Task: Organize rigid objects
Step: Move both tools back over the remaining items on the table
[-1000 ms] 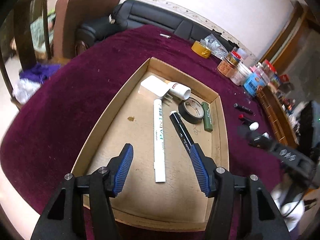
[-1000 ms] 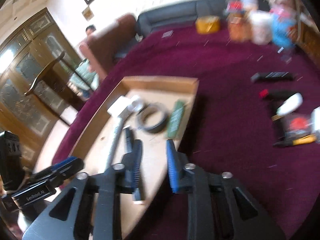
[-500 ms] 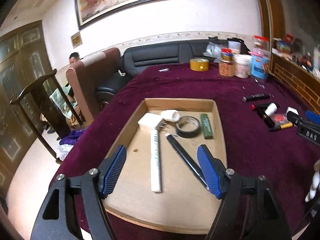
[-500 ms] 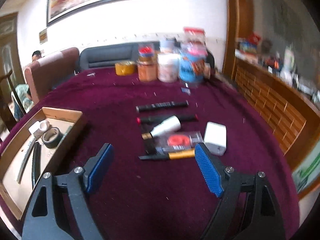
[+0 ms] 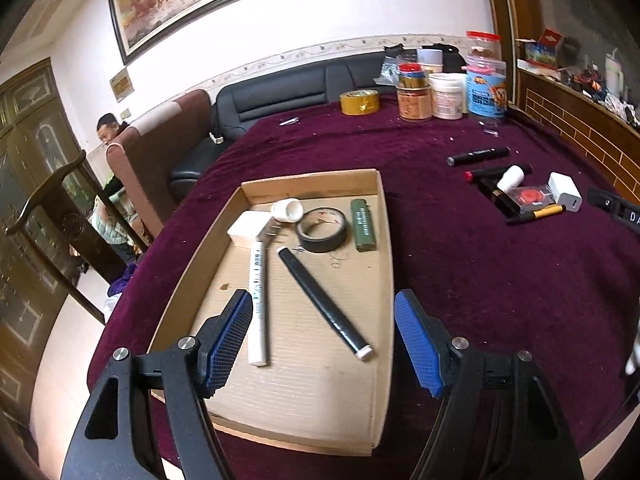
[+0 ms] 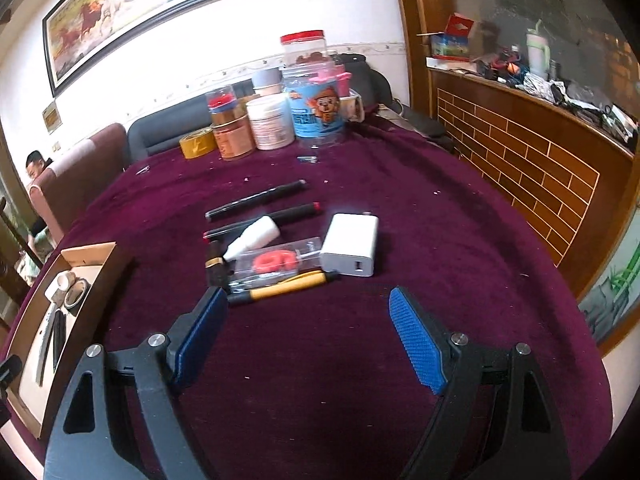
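A shallow cardboard tray [image 5: 386, 240] lies on the purple cloth and holds a white paint marker [image 5: 258, 300], a black marker [image 5: 322, 304], a black tape roll [image 5: 322, 230], a green bar [image 5: 363, 224], a white block [image 5: 248, 229] and a small white cup [image 5: 288, 210]. My left gripper [image 5: 324, 340] is open and empty above the tray's near half. My right gripper [image 6: 308, 336] is open and empty just in front of a loose pile: a yellow pen [image 6: 288, 288], a white charger [image 6: 352, 244], a clear case with a red part [image 6: 276, 262], a white bottle [image 6: 256, 236] and two black markers [image 6: 256, 198].
Jars and tubs [image 6: 312, 96] and a yellow tape roll [image 6: 196, 142] stand at the table's far edge. A brick-patterned wooden counter [image 6: 540, 168] runs along the right. A sofa, chairs and a seated person [image 5: 108, 128] are beyond the table on the left.
Both grippers have tilted up and pulled back. The right gripper has swung from the tray to the loose pile and opened wide. The left gripper has opened slightly wider.
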Motion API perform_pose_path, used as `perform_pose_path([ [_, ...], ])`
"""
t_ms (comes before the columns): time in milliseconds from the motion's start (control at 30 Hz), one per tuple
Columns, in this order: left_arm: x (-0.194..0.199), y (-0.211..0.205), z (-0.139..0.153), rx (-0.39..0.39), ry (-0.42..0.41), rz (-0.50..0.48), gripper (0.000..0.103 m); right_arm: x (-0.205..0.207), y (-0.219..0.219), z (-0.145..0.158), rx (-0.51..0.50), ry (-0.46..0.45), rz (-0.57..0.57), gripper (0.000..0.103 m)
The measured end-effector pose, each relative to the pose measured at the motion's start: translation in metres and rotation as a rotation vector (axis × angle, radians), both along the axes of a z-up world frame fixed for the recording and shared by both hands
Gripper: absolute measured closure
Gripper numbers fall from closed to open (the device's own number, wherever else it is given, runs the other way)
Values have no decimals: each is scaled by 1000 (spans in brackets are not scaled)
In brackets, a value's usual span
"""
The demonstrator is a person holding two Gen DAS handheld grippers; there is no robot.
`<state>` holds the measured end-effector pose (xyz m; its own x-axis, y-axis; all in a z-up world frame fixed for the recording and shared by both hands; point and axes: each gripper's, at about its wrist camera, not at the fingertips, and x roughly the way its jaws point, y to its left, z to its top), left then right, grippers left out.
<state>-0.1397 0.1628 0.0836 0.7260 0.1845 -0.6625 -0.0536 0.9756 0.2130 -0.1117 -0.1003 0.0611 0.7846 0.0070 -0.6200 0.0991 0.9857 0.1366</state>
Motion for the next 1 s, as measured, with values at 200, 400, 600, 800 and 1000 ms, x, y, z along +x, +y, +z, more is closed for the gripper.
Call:
perform_pose_path([
  [200,4,-11,-6,-17,43,-31,35,1,-16,-2,6,10,-15,20],
  [400,5,-17,-8,-82,78,-72,35,21,-51,-2,68,21,-75,20],
  [600,16,-28,-6,-161,124,-121,35,51,-90,-8,124,19,-159,20],
  [800,48,-47,-12,-245,219,-150,35,62,-125,-24,196,21,-228,20],
  [1000,91,-83,-19,-258,262,-199,35,58,-150,-37,316,56,-271,20],
])
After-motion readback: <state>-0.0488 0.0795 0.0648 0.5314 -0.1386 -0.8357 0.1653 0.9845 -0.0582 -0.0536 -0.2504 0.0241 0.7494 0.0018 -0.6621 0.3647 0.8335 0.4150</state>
